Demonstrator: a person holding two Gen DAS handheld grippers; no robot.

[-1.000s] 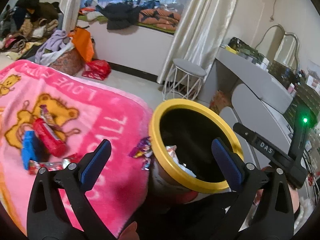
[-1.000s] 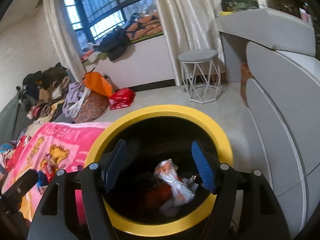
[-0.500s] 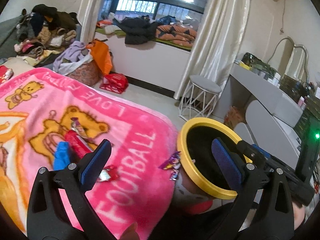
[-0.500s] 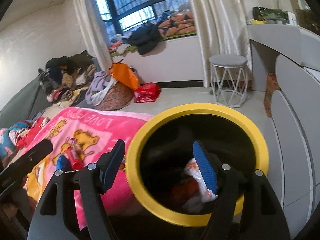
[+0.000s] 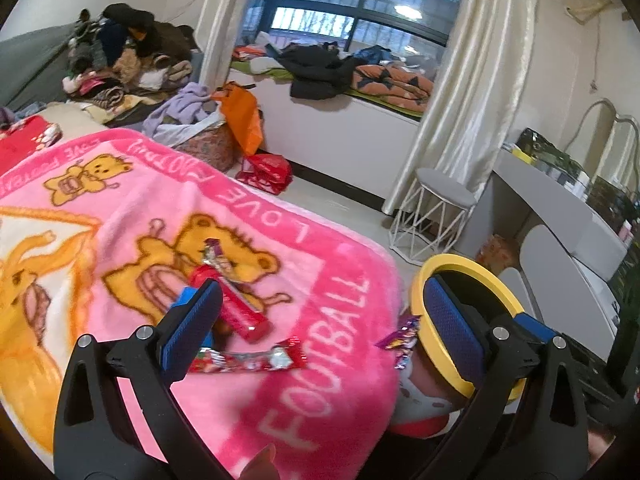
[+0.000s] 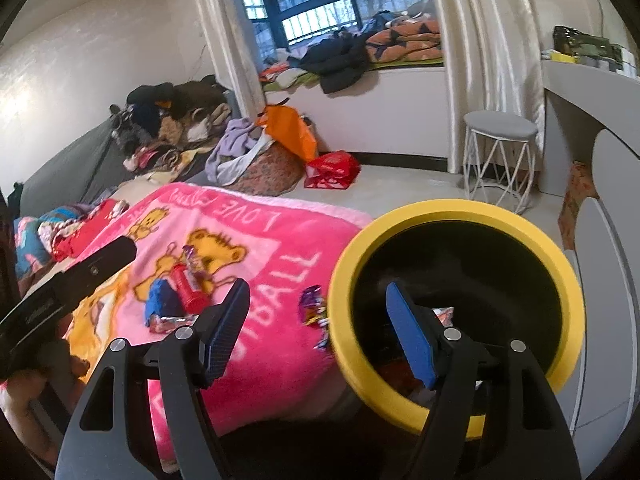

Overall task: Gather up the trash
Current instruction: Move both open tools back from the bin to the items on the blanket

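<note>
A yellow-rimmed bin (image 6: 452,216) with wrappers inside stands at the right edge of a pink blanket (image 5: 132,216); it also shows in the left wrist view (image 5: 460,264). On the blanket lie a red wrapper (image 5: 236,312), a blue pack (image 6: 160,300), a red-and-silver candy wrapper (image 5: 248,360) and a purple wrapper (image 5: 400,336) beside the bin. My left gripper (image 5: 320,328) is open and empty above the blanket's right part. My right gripper (image 6: 320,332) is open and empty, straddling the bin's left rim.
A white wire stool (image 5: 436,216) and grey desk (image 5: 560,208) stand beyond the bin. Piles of clothes (image 5: 128,64), an orange bag (image 5: 240,120) and a red bag (image 5: 268,172) lie on the floor behind the blanket. A window seat (image 5: 340,128) runs along the back.
Both grippers have swung left, away from above the bin toward the blanket. More of the blanket and its wrappers has come into view. Both stay open and empty.
</note>
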